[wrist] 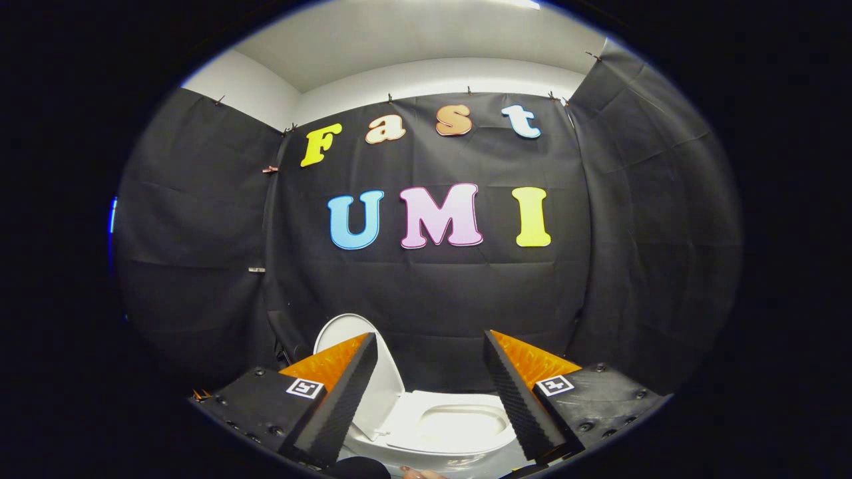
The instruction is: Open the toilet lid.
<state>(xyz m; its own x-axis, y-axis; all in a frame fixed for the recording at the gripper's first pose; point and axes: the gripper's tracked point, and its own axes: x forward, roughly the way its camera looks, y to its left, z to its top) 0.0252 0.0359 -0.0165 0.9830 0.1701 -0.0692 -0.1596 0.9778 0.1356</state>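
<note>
- My gripper (429, 389) has its jaws spread wide, with nothing between the ridged black pads (343, 392).
- The toilet (439, 426) sits just ahead of and below the fingers, its white seat and bowl opening showing in the gap between them.
- The toilet lid (363, 372) is already raised (upright, leaning toward the toilet's far left side), partly hidden behind my left finger.
- Black cloth wall (432, 293) hangs behind the toilet.
</note>
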